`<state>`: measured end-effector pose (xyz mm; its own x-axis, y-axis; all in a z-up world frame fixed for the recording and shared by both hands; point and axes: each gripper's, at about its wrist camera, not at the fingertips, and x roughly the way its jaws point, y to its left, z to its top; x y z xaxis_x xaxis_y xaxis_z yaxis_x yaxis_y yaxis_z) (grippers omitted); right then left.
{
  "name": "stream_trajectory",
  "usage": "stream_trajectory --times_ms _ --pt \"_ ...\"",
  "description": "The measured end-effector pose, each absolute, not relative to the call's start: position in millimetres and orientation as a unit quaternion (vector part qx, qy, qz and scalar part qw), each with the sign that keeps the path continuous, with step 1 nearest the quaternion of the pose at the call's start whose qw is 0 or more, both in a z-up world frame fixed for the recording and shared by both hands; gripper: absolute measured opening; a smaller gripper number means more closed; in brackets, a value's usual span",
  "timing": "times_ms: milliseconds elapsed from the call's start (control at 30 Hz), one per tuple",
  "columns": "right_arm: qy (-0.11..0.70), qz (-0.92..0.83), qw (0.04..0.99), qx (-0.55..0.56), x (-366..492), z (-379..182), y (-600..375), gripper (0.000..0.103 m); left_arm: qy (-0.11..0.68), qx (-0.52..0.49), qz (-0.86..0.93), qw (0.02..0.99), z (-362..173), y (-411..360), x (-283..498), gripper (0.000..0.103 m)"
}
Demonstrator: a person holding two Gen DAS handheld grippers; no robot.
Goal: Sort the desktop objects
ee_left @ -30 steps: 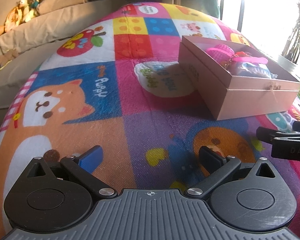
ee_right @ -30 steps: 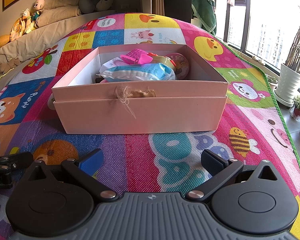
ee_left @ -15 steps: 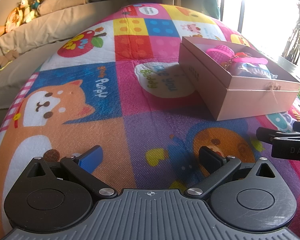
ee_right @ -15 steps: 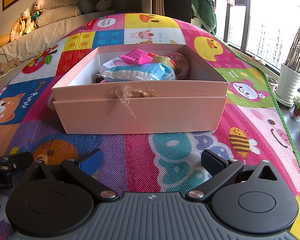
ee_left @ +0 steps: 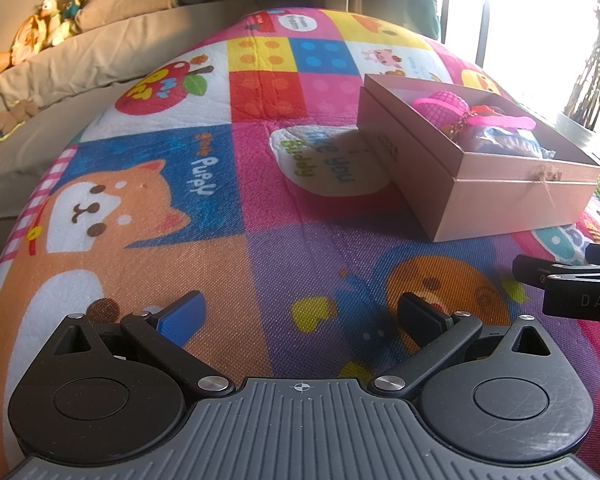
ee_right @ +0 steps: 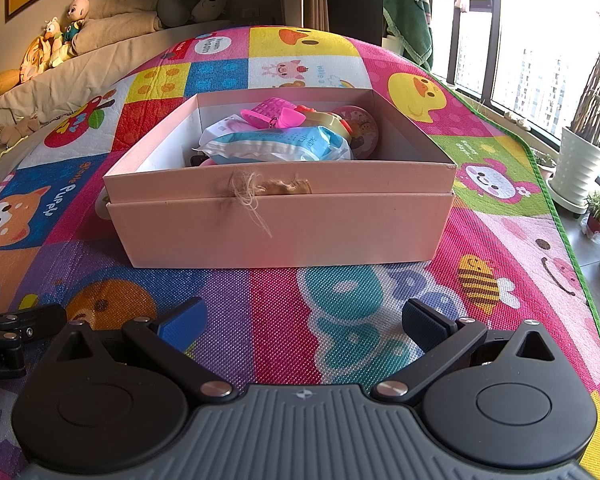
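Above play mat (ee_right: 340, 300), splayed right claw (ee_right: 302, 322)

The box (ee_right: 280, 224) stands on the play mat (ee_right: 500, 216), directly ahead of the right gripper (ee_right: 302, 322) and ahead and to the right of the left gripper (ee_left: 300, 318); inside it, a wipes packet (ee_right: 276, 144) lies toward the front, with a mesh toy (ee_right: 270, 110) and a round tin (ee_right: 358, 128) behind it; the sofa (ee_right: 60, 76) runs along the mat's left edge, carrying plush toys (ee_right: 60, 40); a potted plant (ee_right: 580, 160) stands off the mat's right side.
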<state>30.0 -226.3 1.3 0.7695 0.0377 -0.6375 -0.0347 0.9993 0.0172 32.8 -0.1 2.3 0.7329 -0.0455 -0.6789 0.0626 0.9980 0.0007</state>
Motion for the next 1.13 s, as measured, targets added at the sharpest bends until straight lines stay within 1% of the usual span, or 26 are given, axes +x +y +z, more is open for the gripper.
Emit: stream_trajectory --times_ms 1133 --pt "0.339 0.019 0.941 0.002 29.8 1.3 -226.0 0.103 0.367 0.011 -0.031 0.929 4.5 0.7 34.9 0.103"
